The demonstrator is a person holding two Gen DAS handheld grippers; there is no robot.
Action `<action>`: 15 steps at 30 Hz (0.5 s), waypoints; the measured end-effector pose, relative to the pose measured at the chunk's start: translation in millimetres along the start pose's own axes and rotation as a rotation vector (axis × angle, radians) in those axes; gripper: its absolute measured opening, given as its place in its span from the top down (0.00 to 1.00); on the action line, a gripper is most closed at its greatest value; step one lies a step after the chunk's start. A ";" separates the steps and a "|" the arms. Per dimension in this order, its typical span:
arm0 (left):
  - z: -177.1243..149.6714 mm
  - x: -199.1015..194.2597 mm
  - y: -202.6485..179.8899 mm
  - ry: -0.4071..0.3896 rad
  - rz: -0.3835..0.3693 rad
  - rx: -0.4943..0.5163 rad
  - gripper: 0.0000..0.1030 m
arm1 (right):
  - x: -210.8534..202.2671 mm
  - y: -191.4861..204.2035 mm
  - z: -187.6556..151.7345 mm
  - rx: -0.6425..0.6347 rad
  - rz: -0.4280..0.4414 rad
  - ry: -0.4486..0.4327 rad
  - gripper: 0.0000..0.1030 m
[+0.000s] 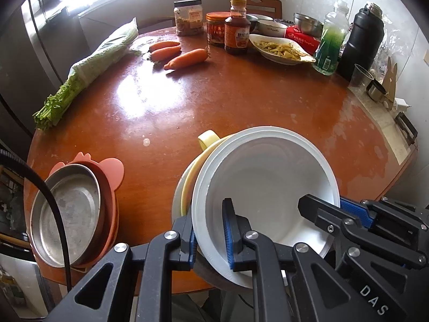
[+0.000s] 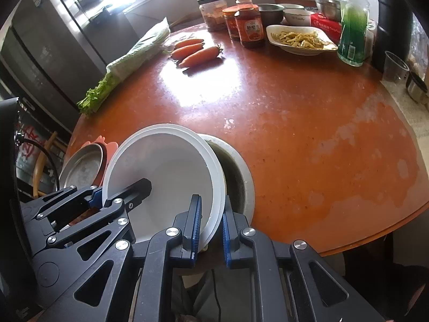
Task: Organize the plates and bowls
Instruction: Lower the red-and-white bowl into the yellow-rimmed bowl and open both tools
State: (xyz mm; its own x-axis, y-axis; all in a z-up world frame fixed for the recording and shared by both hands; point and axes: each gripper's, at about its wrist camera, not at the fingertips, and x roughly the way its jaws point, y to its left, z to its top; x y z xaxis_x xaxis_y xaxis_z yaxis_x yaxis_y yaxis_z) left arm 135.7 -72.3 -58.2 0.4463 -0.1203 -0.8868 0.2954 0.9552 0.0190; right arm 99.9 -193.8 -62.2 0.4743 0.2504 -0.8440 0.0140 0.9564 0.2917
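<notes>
A white bowl [image 1: 265, 177] is held tilted near the table's front edge, over a stack with a yellow handled cup [image 1: 207, 138] and a grey-white bowl [image 2: 236, 177]. My left gripper [image 1: 210, 237] is shut on the white bowl's left rim. My right gripper [image 2: 211, 222] is shut on its right rim [image 2: 214, 214]; it also shows in the left wrist view [image 1: 332, 214]. A steel plate [image 1: 69, 212] lies in pink dishes [image 1: 110, 171] at the front left.
On the round red-brown table [image 1: 241, 99] lie celery [image 1: 91, 67], three carrots [image 1: 185, 59], jars and a sauce bottle [image 1: 236, 29], a plate of food [image 1: 281, 49], a green bottle [image 1: 331, 43], a black flask [image 1: 362, 43] and steel bowls.
</notes>
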 end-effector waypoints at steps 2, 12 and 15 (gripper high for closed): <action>-0.6 1.2 -1.1 0.005 0.008 0.004 0.84 | 0.0 -1.3 -0.5 0.001 -0.002 0.002 0.85; -1.6 0.0 0.9 0.001 -0.006 0.003 0.83 | 5.1 -2.6 0.6 0.009 0.010 0.014 0.84; -1.9 -0.7 3.8 -0.008 -0.029 0.009 0.82 | 4.9 -4.0 0.4 0.010 0.018 0.015 0.84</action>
State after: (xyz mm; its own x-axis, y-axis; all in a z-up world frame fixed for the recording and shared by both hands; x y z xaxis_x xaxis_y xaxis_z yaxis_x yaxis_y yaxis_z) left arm 134.9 -68.1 -58.3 0.4440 -0.1503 -0.8833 0.3160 0.9488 -0.0026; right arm 102.5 -196.4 -67.3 0.4617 0.2697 -0.8450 0.0141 0.9503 0.3110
